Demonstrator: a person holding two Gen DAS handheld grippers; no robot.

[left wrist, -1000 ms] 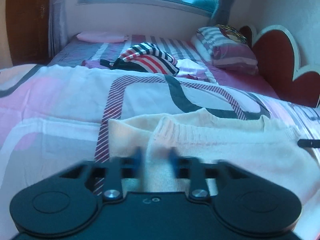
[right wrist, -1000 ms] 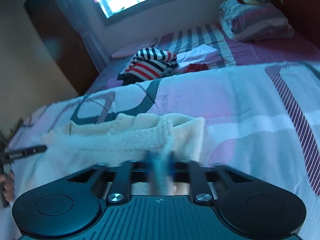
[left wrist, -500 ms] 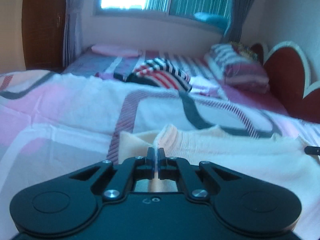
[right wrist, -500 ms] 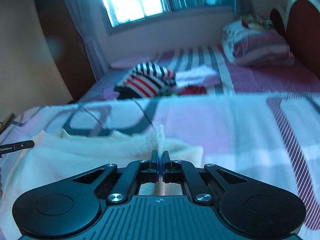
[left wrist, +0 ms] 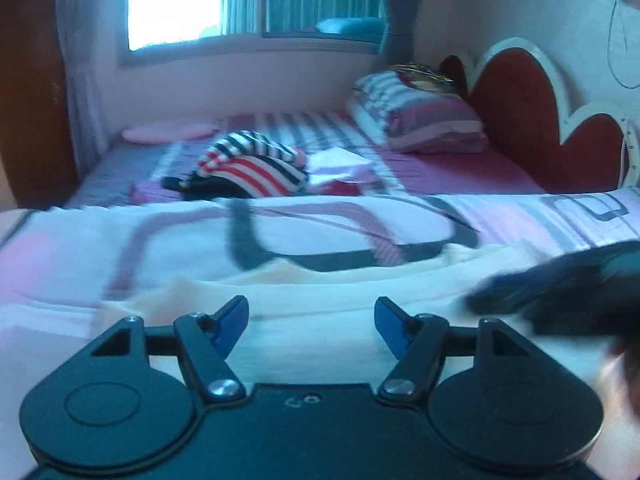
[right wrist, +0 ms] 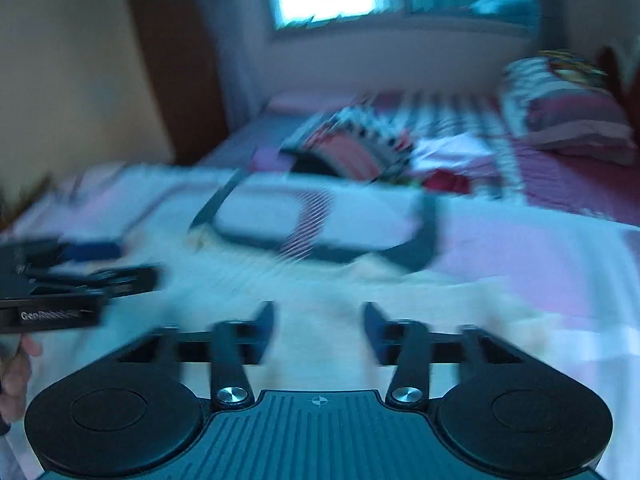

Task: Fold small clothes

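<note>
**Both grippers let go of the cream garment**

The cream knit garment (left wrist: 320, 300) lay spread flat on the patterned bedspread (left wrist: 120, 248), directly in front of both grippers. The left gripper (left wrist: 310, 320) had just been opening; its blue pads stood apart with nothing between them, above the garment. The right gripper (right wrist: 319, 328) had likewise just been opening, released and empty. Beyond the garment sat a striped clothes pile (left wrist: 252, 164).

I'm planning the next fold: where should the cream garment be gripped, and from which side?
Probably its near hem, from the near side: the cream garment lies flat across the bedspread, that edge just ahead of the open left gripper and right gripper.
</note>
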